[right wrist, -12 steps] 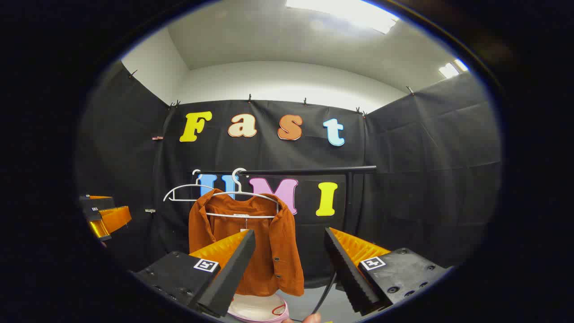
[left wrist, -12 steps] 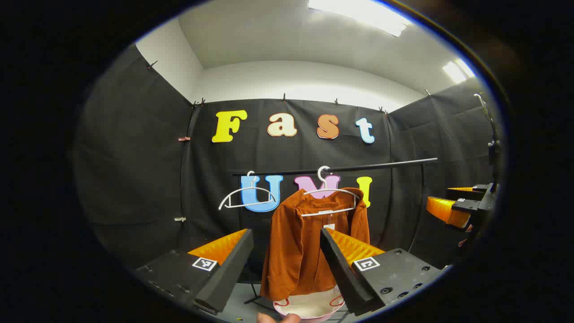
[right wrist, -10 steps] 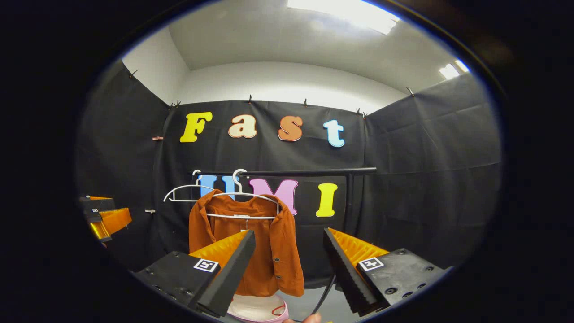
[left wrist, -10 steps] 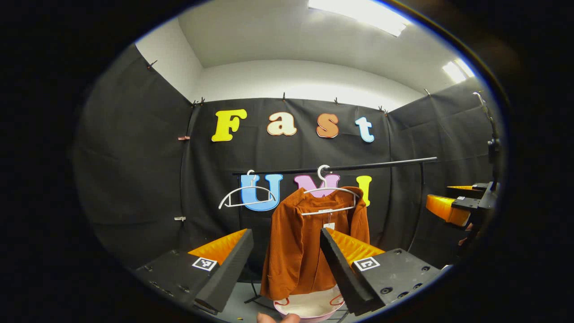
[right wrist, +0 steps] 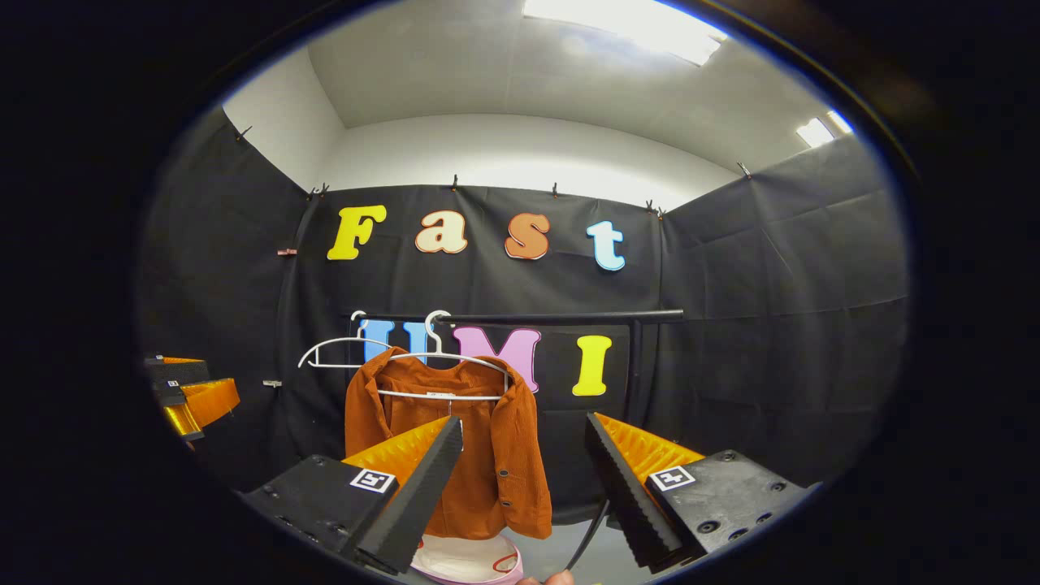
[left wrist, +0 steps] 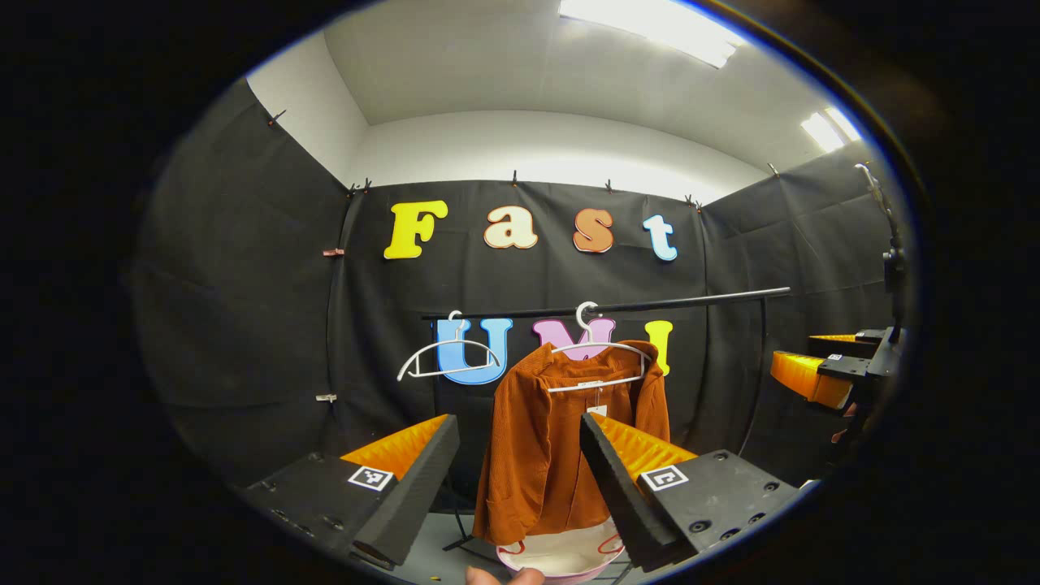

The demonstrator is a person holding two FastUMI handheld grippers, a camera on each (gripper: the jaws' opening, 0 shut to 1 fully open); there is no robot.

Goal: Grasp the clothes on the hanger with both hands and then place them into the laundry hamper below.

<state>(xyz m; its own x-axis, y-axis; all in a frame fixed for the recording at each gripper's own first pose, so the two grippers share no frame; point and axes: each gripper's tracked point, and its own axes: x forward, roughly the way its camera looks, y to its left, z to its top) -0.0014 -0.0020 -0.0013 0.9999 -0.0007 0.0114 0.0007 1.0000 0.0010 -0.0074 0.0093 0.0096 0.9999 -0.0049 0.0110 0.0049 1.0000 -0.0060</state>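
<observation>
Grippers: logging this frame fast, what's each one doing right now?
Left gripper: open, holding nothing, short of the shirt.
Right gripper: open, holding nothing.

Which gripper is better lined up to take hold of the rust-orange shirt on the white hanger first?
Left, probably. In the left gripper view the rust-orange corduroy shirt hangs between the left gripper's open jaws. In the right gripper view the shirt sits off to the left of the right gripper. Both are short of it.
</observation>
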